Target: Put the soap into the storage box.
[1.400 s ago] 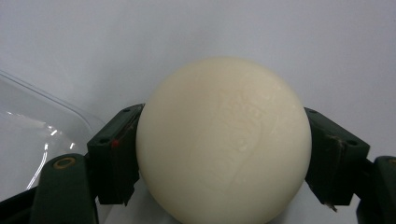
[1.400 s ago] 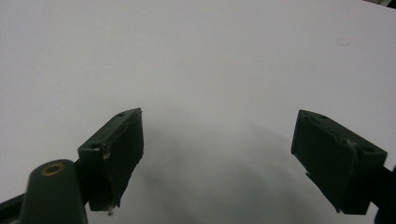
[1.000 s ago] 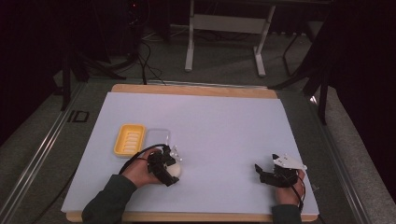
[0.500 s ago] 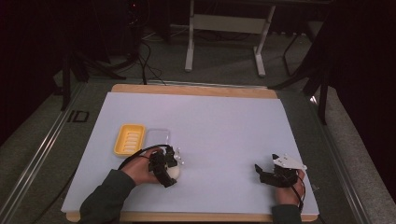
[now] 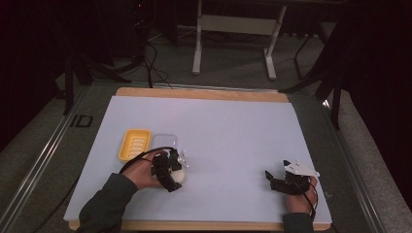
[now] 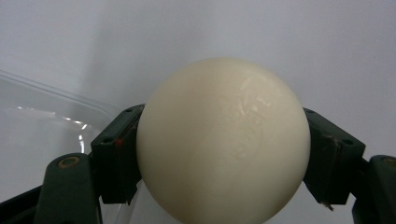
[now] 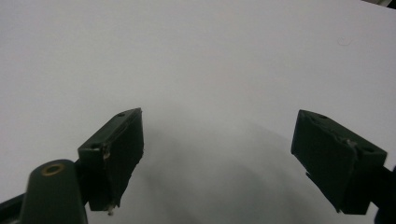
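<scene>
L hand-held gripper [image 5: 171,171] sits near the front-left of the counter [image 5: 228,131], its jaws clamped on a cream-white ball [image 6: 223,142]; in the left gripper view the ball sits squarely btw the two dark pads, one pressing each side, w/ faint embossed marks on its surface. In the high view the ball [image 5: 178,175] shows just under the gripper, low over the white sheet; can't tell if it touches the surface. Just behind the L gripper lies a clear plastic lid or tray [image 5: 164,142], and touching its left side a yellow ridged dish [image 5: 134,144], prob. a soap dish. The clear tray's edge [image 6: 51,121] also shows at left in the left gripper view, close beside the ball. R hand-held gripper [image 5: 278,180] rests near the front-right corner of the counter, well apart from the ball, grey three-cornered plate on top, cable trailing back along the hand. Its jaws stand wide apart w/ nothing btw them; in the right gripper view [image 7: 219,163] there's bare white sheet and a soft shadow under the pads. Both forearms come in from the bottom edge, L one in a dark sleeve [image 5: 104,206].
</scene>
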